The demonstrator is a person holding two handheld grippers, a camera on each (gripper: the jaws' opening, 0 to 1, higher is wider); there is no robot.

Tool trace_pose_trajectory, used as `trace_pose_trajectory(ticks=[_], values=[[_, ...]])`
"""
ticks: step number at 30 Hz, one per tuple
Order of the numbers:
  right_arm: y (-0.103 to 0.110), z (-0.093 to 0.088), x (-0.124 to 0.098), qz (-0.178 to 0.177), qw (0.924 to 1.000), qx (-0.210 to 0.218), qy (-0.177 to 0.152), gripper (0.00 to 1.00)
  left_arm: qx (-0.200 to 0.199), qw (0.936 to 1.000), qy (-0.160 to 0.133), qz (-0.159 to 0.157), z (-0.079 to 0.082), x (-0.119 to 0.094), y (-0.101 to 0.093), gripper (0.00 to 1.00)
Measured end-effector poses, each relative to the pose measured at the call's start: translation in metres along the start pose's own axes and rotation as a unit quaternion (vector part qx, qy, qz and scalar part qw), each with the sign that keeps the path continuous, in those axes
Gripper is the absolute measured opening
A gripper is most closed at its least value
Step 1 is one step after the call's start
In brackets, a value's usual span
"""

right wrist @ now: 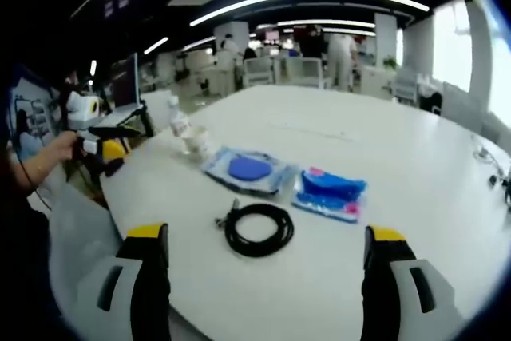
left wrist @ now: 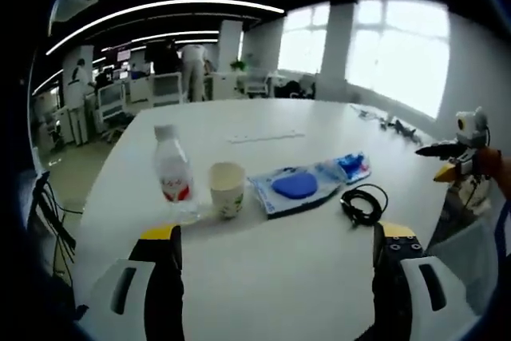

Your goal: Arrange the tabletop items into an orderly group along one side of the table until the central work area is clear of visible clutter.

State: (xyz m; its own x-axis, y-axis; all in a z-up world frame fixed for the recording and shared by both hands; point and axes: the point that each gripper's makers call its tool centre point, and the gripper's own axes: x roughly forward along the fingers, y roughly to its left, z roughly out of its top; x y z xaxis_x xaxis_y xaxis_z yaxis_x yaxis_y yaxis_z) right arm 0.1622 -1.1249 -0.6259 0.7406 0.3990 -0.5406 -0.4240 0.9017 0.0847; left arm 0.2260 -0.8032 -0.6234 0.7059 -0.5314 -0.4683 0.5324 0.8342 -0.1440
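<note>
just ahead of the right gripper (right wrist: 267, 265), whose jaws stand wide and empty, lies the coiled black cable (right wrist: 258, 229), far nearer to it than to the left gripper (left wrist: 277, 257) (also spread, holding nothing), which faces the bottle (left wrist: 173, 172) and paper cup (left wrist: 227, 189).

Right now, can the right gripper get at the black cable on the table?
Probably yes: the right gripper is open, and the black cable lies on bare table just ahead of it, with nothing between.

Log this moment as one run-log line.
left gripper: open, empty | right gripper: open, empty | bottle, paper cup, blue pouches, coiled cable: untouched on table
</note>
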Motion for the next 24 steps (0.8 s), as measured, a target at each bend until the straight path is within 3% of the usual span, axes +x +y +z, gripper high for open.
trace_pose_trajectory(ticks=[8, 24], values=[[0.003, 0.007, -0.016, -0.004, 0.9994, -0.004, -0.034, 1.00, -0.009, 1.0000, -0.001, 0.000, -0.008, -0.020, 0.000, 1.00], [0.008, -0.022, -0.025, -0.013, 0.9998, 0.010, -0.012, 1.00, -0.006, 0.9999, 0.008, 0.011, -0.028, -0.037, -0.001, 1.00]])
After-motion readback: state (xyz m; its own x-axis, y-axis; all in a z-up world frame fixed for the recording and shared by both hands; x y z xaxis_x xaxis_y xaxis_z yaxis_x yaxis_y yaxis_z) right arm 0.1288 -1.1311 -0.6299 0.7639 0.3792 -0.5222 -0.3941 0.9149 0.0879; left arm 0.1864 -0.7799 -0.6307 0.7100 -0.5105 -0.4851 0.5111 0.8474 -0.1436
